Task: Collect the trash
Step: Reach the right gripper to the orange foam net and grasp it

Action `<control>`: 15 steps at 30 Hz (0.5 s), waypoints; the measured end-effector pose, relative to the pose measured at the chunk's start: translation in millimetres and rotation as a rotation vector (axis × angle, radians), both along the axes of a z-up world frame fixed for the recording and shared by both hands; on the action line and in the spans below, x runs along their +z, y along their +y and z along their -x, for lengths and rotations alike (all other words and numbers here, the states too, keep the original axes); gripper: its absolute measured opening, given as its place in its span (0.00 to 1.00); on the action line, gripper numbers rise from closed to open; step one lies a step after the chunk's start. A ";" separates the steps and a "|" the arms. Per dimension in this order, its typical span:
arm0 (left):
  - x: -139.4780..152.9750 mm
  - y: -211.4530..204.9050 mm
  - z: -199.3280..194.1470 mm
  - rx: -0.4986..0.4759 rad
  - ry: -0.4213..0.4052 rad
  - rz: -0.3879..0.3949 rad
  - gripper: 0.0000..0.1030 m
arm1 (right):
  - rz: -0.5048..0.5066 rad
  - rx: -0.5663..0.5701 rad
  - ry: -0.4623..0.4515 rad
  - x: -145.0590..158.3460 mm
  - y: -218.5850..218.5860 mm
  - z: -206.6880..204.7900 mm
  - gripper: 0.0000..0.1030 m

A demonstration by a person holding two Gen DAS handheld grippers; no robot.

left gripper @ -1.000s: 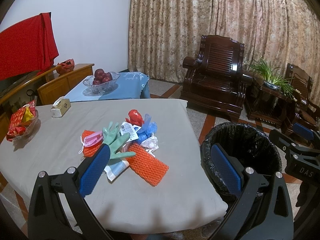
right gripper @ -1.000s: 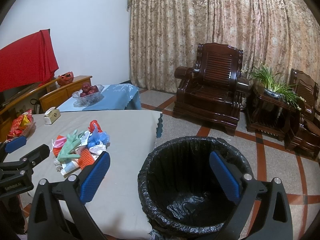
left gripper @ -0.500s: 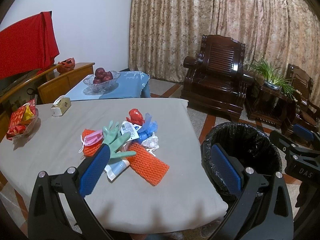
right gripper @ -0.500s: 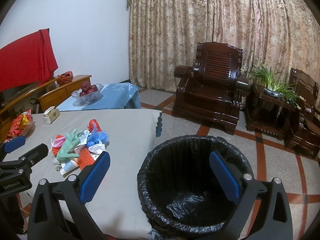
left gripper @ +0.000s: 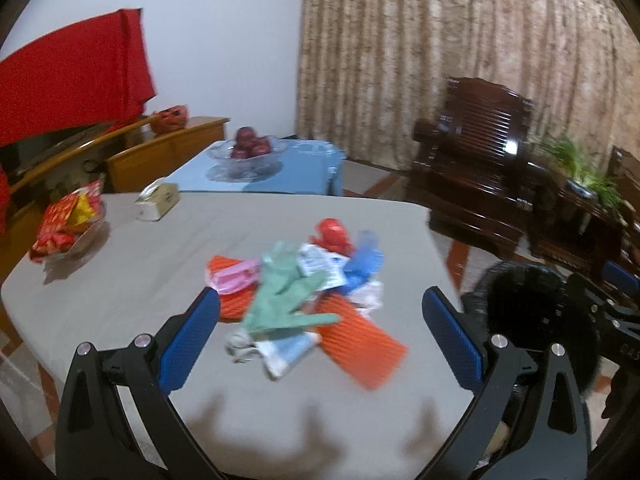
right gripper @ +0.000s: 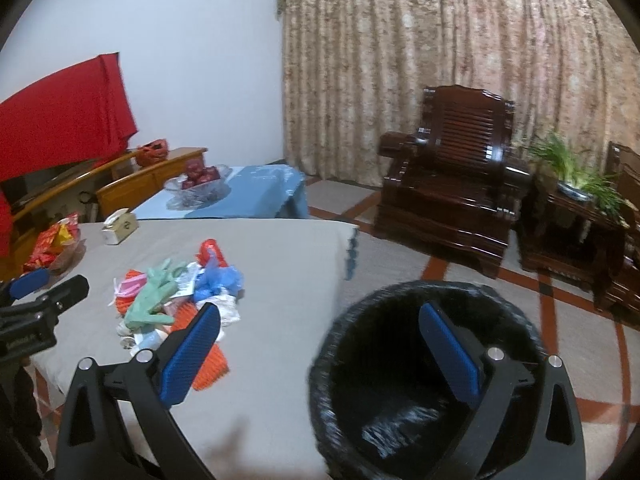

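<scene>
Left tool [left gripper: 320,336] hung over the near edge of the counter [left gripper: 168,256], jaws wide, nothing between them. Right tool [right gripper: 320,344] was also spread wide and empty, its right pad over the black-lined trash bin [right gripper: 432,364], left pad over the counter edge.

Trash pile sat mid-counter, all pieces overlapping or touching: green rubber glove [left gripper: 284,300] on top, orange foam net sleeve [left gripper: 360,344] under it sticking out toward the near right, second orange net [left gripper: 228,276] w/ pink mask [left gripper: 232,280] at left, white printed wrapper [left gripper: 320,268], blue plastic bag [left gripper: 364,264], red crumpled bit [left gripper: 332,232] at the far side, white tube/packet [left gripper: 288,352] at the near side. Print on the wrapper was too blurred to read.

Bin stood on the floor just beside the counter's right edge, apart from the pile; liner bottom showed only the crumpled bag, as far as could be seen.

Readable text: partial "DAS" on the right tool's body in left wrist view [left gripper: 628,352]; white lettering on the left tool's body in right wrist view [right gripper: 24,336], not legible.

Elsewhere on the counter: tissue box [left gripper: 158,202] far left, red snack packs in a clear dish [left gripper: 66,226] at the left edge. Both well apart from the pile. Left wrist frame had motion blur.
</scene>
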State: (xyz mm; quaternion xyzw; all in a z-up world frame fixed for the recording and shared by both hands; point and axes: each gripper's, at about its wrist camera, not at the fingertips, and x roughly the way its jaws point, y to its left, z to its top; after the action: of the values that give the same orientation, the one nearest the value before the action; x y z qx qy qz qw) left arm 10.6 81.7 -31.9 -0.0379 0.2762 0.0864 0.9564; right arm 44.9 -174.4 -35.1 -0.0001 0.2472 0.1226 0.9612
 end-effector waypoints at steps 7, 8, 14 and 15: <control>-36.7 47.0 -9.4 0.065 0.041 0.014 0.95 | 0.009 0.144 0.018 -26.4 56.5 -24.8 0.94; -42.3 51.8 -9.9 0.069 0.047 0.015 0.95 | 0.010 0.166 0.023 -33.6 65.9 -28.5 0.94; -64.3 74.0 -25.0 0.090 0.091 0.015 0.95 | 0.026 0.232 0.101 -70.0 104.3 -57.6 0.84; -68.2 77.0 -27.2 0.093 0.101 0.017 0.93 | 0.033 0.239 0.115 -76.0 109.2 -61.8 0.83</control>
State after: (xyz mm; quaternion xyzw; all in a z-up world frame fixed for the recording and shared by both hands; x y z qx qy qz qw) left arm 37.8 158.7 -100.1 -0.0544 0.3226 0.1302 0.9359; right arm 106.7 -65.2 -111.1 -0.0382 0.3022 0.2320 0.9238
